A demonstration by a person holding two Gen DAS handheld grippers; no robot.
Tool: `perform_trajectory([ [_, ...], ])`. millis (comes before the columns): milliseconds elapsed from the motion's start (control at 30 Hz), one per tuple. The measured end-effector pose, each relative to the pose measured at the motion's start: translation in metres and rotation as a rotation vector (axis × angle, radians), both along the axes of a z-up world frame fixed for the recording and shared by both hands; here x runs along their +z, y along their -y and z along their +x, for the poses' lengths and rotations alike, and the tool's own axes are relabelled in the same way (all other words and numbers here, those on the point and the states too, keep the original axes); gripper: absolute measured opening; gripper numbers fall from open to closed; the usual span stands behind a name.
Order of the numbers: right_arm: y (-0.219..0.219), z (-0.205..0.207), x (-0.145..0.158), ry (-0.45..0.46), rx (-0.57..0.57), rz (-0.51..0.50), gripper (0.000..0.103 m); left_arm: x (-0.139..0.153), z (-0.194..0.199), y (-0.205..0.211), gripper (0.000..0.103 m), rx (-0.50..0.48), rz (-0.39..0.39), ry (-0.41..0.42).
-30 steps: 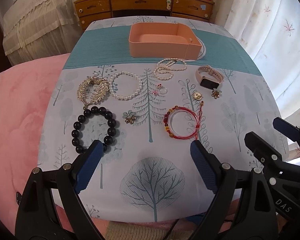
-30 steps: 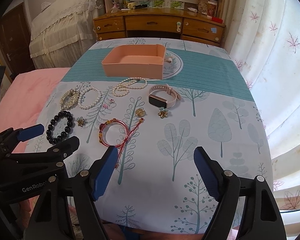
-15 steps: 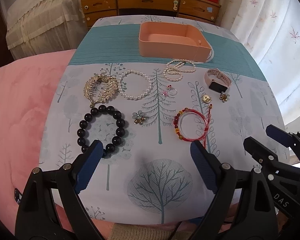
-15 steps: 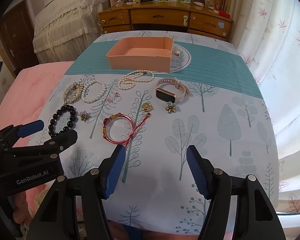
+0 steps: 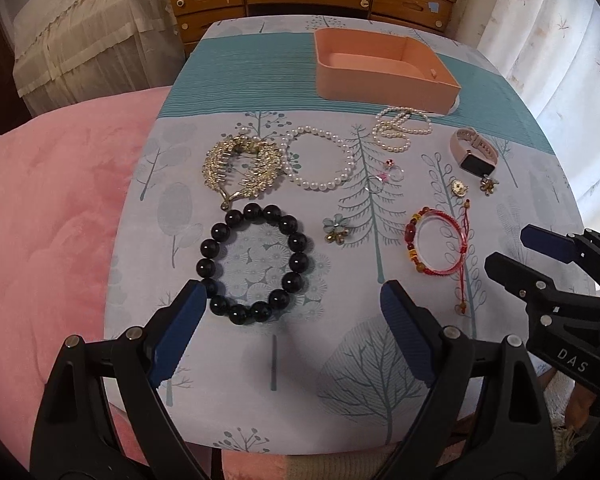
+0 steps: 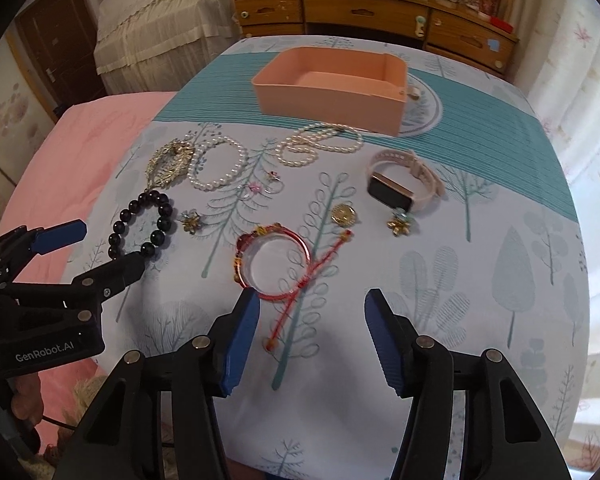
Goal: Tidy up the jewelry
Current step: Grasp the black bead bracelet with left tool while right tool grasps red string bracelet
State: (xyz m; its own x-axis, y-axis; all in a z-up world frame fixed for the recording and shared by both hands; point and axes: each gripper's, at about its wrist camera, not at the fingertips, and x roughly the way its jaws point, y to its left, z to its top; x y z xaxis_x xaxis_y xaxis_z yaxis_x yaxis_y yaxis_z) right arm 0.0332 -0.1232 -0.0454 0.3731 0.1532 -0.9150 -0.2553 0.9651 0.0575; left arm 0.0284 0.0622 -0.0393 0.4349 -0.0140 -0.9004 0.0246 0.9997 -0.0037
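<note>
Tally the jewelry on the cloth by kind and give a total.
Bracelets: 3 (black beads, pearl, red cord)
Pearl necklace: 1
Watch: 1
Gold hair comb: 1
Rings: 2
Small flower and gold charms: 3
Total: 11

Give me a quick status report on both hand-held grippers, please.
Left hand-held gripper open over black bead bracelet. Right hand-held gripper open by red bracelet. Pink box empty. Nothing blocking.
</note>
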Motion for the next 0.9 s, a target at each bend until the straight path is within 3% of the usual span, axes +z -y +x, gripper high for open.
perform_trajectory([
  [433, -0.066, 0.031, -0.043, -0.067, 0.158, -0.042, 0.056, -0.029, 0.027, -0.075, 0.086, 0.120, -0.047, -0.096],
  [633, -0.086, 0.037, -0.059, -0.073, 0.191, -0.105, 0.047, -0.045, 0.041, -0.081, 0.079, 0.104, -0.043, -0.148],
  [733, -0.089, 0.038, -0.060, -0.067, 0.194, -0.108, 0.040, -0.056, 0.047, -0.081, 0.066, 0.086, -0.049, -0.187],
  [800, -0.088, 0.039, -0.060, -0.069, 0.193, -0.111, 0.025, -0.059, 0.051, -0.079, 0.062, 0.073, -0.037, -0.194],
  [900, -0.084, 0.041, -0.059, -0.079, 0.182, -0.106, 0.013, -0.060, 0.056, -0.074, 0.056, 0.046, -0.018, -0.202],
])
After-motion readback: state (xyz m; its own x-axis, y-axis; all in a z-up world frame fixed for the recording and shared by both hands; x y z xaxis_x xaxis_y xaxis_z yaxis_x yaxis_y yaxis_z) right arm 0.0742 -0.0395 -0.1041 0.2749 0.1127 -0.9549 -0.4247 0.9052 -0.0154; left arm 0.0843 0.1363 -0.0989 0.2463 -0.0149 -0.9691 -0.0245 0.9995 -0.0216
